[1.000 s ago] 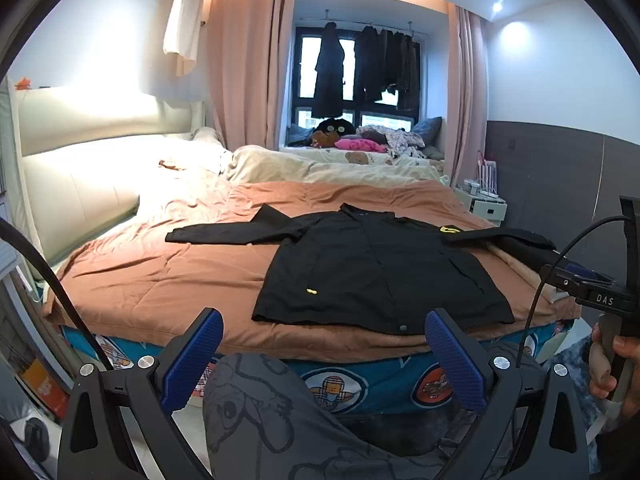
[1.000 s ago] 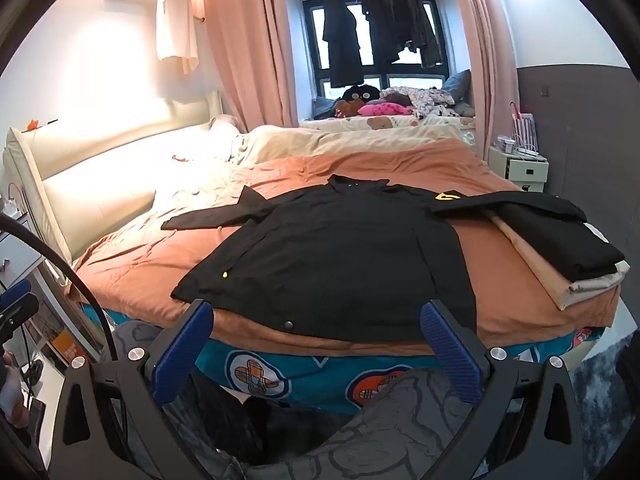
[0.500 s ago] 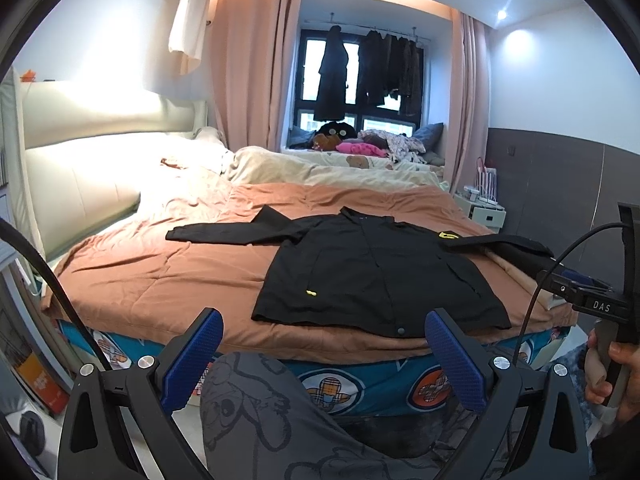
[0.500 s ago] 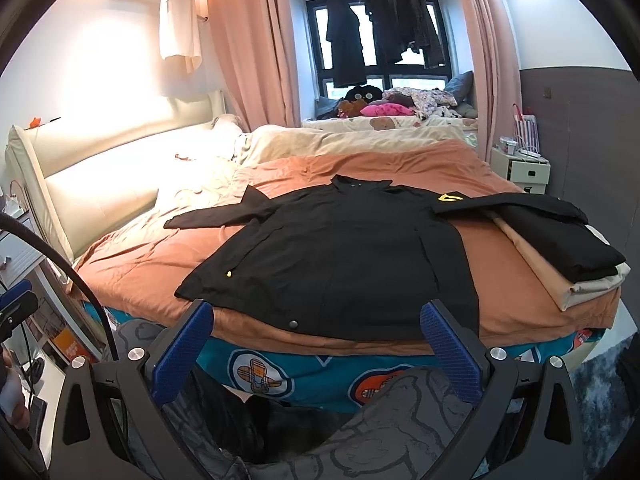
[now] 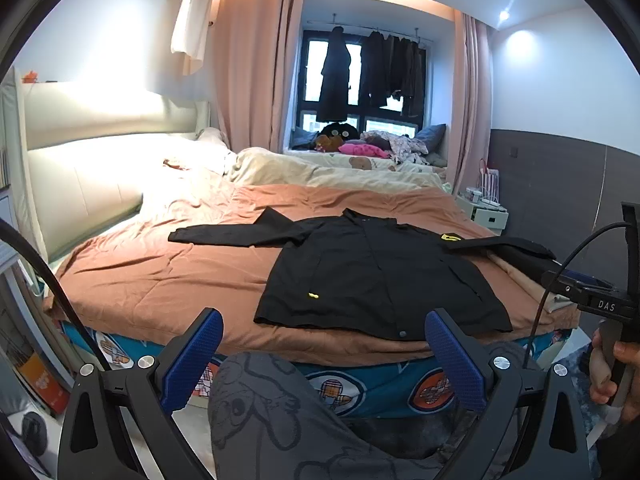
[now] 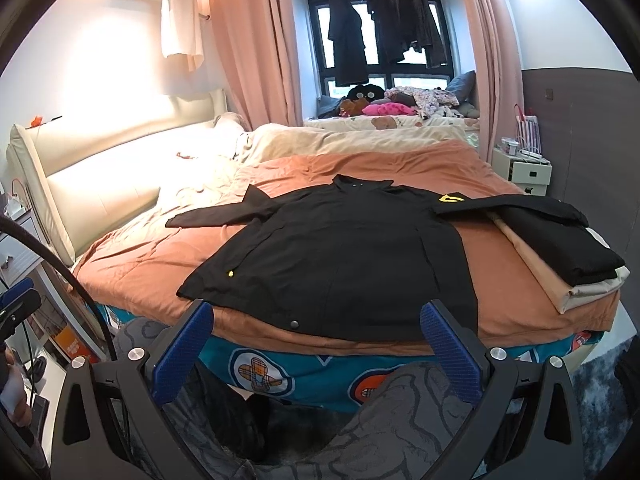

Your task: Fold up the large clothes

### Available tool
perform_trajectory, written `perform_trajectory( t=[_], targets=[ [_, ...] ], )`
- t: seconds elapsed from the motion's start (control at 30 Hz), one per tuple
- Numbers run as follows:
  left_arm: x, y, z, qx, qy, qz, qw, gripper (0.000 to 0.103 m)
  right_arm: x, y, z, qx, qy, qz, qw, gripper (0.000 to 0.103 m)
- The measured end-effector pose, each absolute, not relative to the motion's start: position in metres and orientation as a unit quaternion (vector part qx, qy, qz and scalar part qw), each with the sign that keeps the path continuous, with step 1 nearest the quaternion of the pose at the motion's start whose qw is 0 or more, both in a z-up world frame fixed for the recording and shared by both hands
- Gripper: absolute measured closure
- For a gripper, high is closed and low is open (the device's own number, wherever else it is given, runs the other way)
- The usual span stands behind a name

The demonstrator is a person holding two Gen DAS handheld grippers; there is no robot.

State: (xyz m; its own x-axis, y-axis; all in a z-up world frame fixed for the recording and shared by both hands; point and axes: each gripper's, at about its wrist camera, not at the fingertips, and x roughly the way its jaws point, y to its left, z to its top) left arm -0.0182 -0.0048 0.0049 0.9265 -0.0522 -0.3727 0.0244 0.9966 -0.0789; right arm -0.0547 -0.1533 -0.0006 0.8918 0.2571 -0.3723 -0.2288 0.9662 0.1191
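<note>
A wide bed (image 5: 152,280) with a rust-brown cover filled the room, its foot edge facing both cameras and a teal cartoon-print sheet (image 6: 260,372) showing below the cover. A black jacket (image 6: 340,248) lay spread flat on the near half of the bed, hem toward the foot edge, collar toward the window, both sleeves stretched out sideways; its right-hand sleeve reached onto a stack of folded clothes (image 6: 560,256) at the bed's right corner, a black piece on top of beige ones. A small yellow tag (image 5: 313,296) marked the jacket's front panel, and a yellow emblem (image 6: 450,199) sat near one shoulder. The left tongs (image 5: 324,360) and the right tongs (image 6: 316,352) were each held short of the bed above the person's grey printed trouser knees (image 5: 272,412), blue-padded jaws spread wide apart, gripping nothing and touching no fabric. In the left wrist view a hand (image 5: 612,372) held the handle of the other tool at the right edge.
</note>
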Motion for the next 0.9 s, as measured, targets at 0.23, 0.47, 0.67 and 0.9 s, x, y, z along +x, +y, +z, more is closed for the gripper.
perform_trajectory(
  t=[0.23, 0.47, 0.67, 0.9],
  targets=[
    [-0.015, -0.004, 0.007, -0.04, 0.186, -0.015, 0.982, 0.001, -0.051, -0.153, 0.003, 0.026, 0.195, 0.118, 0.973, 0.0],
    [-0.008, -0.005, 0.008, -0.041, 0.183, -0.009, 0.982, 0.001, -0.048, -0.153, 0.004, 0.026, 0.185, 0.117, 0.975, 0.0],
    [-0.003, -0.001, 0.009, -0.044, 0.18, -0.012, 0.983, 0.001, -0.041, -0.155, -0.001, 0.039, 0.182, 0.119, 0.975, 0.0],
    [0.02, 0.008, 0.013, -0.033, 0.189, -0.016, 0.981, 0.001, -0.023, -0.154, 0.008, 0.045, 0.177, 0.109, 0.977, 0.0]
  ],
)
